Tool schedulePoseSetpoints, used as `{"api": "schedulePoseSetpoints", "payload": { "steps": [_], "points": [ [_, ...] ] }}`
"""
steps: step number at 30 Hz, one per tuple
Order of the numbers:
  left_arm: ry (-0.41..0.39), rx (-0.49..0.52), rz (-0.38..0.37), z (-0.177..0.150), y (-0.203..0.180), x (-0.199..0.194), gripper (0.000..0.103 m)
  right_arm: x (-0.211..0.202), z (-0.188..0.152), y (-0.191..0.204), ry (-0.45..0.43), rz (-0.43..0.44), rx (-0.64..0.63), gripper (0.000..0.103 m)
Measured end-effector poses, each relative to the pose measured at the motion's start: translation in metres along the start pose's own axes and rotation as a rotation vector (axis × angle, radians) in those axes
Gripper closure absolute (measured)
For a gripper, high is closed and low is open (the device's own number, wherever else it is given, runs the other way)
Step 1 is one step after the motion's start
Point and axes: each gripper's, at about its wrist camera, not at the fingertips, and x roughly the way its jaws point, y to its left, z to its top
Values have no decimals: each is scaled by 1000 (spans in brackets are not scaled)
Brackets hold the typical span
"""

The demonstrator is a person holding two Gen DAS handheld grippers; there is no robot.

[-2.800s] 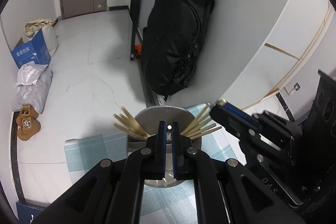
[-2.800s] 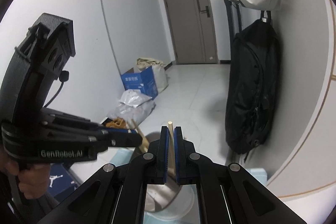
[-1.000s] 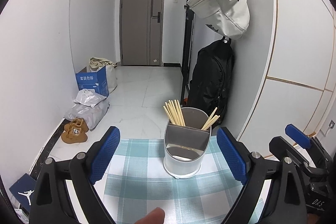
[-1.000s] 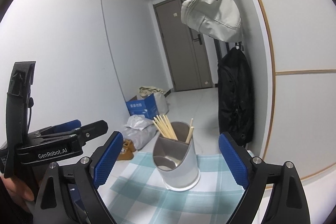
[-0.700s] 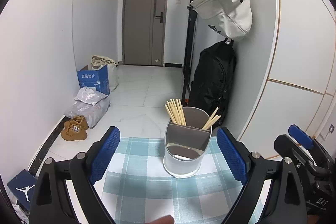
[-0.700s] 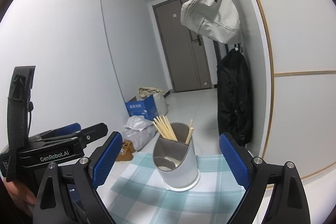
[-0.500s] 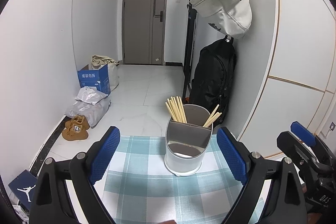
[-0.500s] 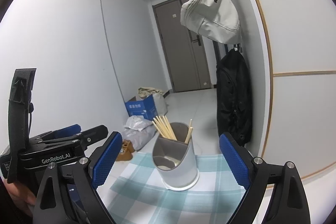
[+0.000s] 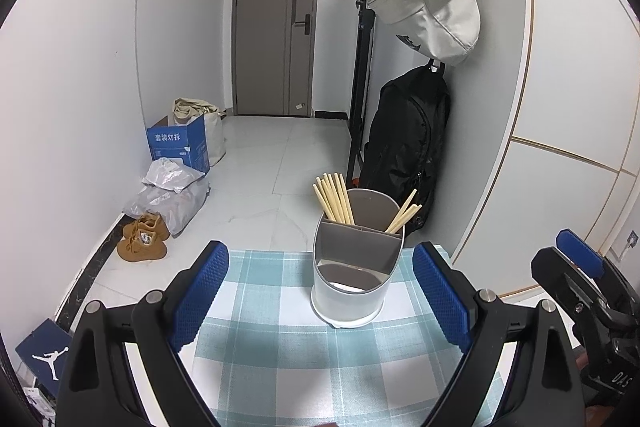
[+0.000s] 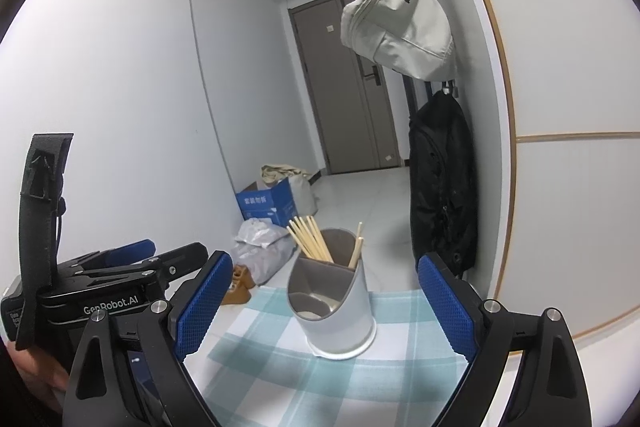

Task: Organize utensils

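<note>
The main risk from here is a careless reach: the grey-and-white cylindrical utensil holder [image 9: 354, 269] is tall and light-looking, so a gripper finger catching its raised back rim, or the chopstick tips that stick out well above it, would likely tip it or slide it on the teal-and-white checked tablecloth [image 9: 280, 359], which could bunch under a push. The holder stands upright near the far edge of the tabletop, roughly midway between the left and right edges.

The left gripper [image 9: 320, 301] is spread wide with nothing between its blue pads, and the right gripper [image 10: 322, 309] is likewise spread wide and holds nothing; both hang short of the holder, not touching it.

The holder has a low cut-away front and divided back compartments. A bundle of pale wooden chopsticks [image 9: 334, 197] leans in the back left compartment, and a smaller group of chopsticks [image 9: 402, 213] slants in the back right one. The front compartment shows no utensil inside. Sorting looks essentially finished.
</note>
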Motion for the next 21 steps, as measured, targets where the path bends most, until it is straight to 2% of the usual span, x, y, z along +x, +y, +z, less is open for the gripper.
{"api": "schedulePoseSetpoints", "payload": {
  "steps": [21],
  "points": [
    [4, 0, -11, -1, -1, -1, 12, -3, -1, 1, -7, 2, 0, 8]
  ]
}}
